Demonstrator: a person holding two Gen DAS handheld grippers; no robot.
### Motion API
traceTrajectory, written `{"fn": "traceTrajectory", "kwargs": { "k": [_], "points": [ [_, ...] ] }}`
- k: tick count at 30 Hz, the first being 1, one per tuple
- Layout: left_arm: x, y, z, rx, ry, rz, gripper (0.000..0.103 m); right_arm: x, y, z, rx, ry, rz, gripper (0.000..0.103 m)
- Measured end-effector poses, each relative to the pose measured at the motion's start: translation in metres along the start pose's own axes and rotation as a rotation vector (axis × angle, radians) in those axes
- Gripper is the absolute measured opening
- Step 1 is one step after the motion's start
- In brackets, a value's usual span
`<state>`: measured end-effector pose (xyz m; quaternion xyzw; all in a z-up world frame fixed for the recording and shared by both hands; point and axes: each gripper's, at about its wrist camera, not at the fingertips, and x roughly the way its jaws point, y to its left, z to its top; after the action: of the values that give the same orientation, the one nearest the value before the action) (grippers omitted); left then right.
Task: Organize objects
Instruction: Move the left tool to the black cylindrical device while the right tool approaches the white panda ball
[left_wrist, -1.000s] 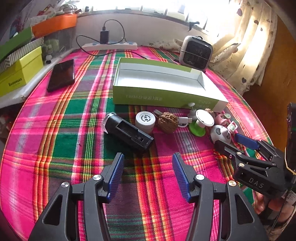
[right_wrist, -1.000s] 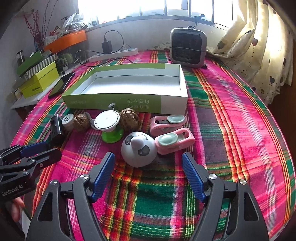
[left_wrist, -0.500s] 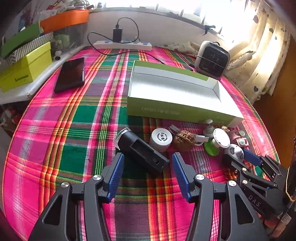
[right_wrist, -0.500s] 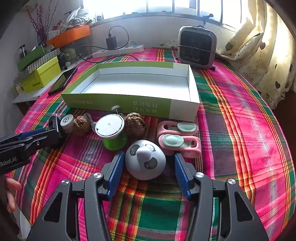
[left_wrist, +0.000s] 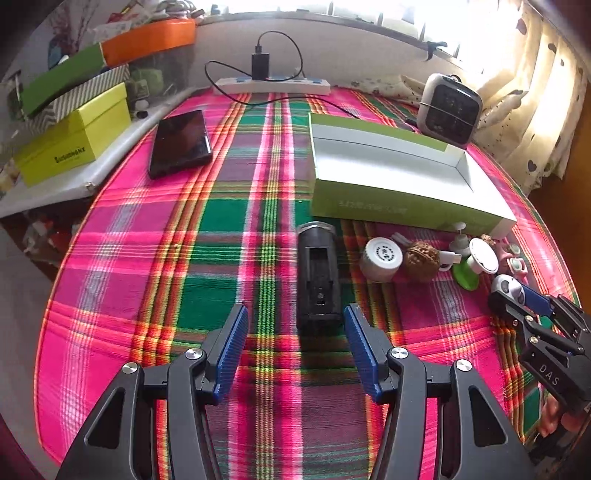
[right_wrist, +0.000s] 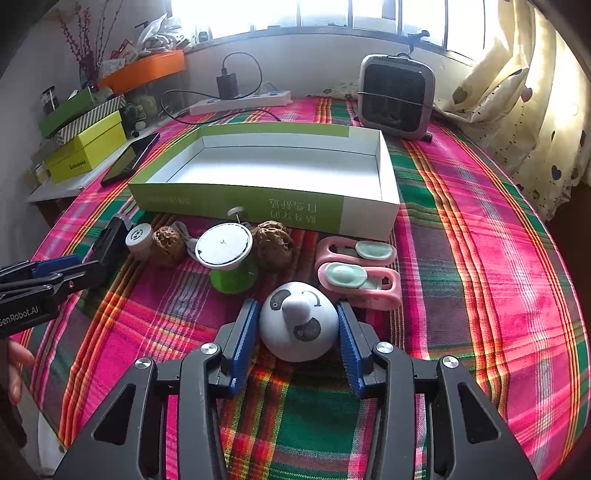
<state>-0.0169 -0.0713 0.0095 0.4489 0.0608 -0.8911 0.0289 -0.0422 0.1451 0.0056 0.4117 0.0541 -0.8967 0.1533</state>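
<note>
Right tongs have just been closing and are now clamping the panda figure on the counter; lifting appears imminent. Left tongs are standing apart, now lined up before the black device.

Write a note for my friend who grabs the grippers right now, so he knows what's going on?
Right gripper: its jaws have just been closing around the panda toy; both pads look to be on it, and it still sits on the cloth.
Left gripper: open, empty, lined up with the black device, whose near end lies just short of its pads.
Green tray: nothing in it.
In front of the tray: white cap, two walnuts, spool, two pink clips.
Done: nothing boxed. Left: everything.
</note>
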Motion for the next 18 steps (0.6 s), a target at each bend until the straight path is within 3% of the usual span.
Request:
{"fn": "traceTrajectory", "kwargs": {
  "k": [7,18],
  "points": [
    [0.010,0.000,0.007,0.012,-0.004,-0.030,0.053,-0.004,0.003,-0.005,0.000,0.004,0.013,0.043],
    [0.023,-0.004,0.020,0.085,-0.022,0.010,0.052,-0.005,0.000,-0.006,0.013,-0.005,0.005,0.043]
  ]
}}
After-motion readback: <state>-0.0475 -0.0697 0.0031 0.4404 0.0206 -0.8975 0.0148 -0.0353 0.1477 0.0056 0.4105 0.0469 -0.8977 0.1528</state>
